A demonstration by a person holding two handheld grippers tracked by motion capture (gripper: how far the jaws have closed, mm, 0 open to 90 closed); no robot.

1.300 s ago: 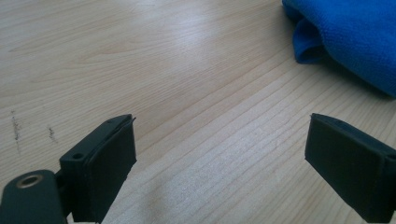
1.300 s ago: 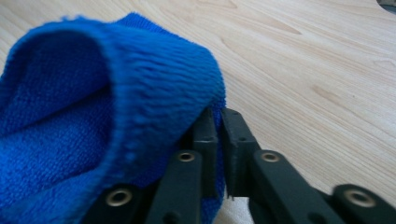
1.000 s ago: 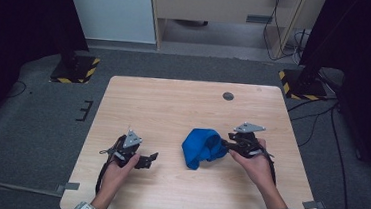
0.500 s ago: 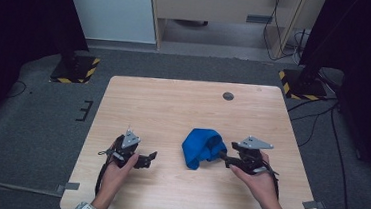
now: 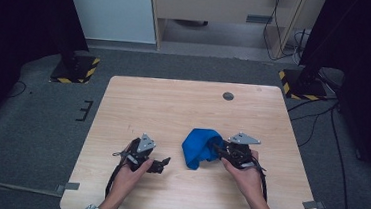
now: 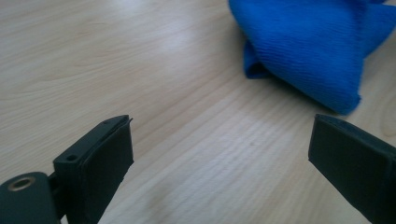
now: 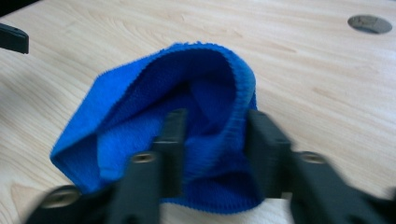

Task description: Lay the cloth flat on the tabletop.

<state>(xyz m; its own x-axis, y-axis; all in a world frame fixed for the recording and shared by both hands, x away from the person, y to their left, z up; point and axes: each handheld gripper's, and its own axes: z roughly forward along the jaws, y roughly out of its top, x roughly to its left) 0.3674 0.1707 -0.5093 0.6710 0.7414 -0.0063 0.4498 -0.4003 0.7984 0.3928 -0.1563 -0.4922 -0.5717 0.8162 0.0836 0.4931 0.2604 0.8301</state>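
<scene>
While the right hand-held gripper (image 7: 212,154) has just been closing around a fold of the cloth (image 5: 199,145) (bunched on the surface (image 5: 173,103)), a deep bite should be taken; the left hand-held gripper (image 6: 219,154) is held open, empty.

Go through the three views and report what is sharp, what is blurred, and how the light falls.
High view: table evenly lit, surroundings dark. Left gripper view: blue cloth and wood fairly sharp, pale sheen on the grain. Right gripper view: right tongs smeared at the bottom, cloth soft.
</scene>
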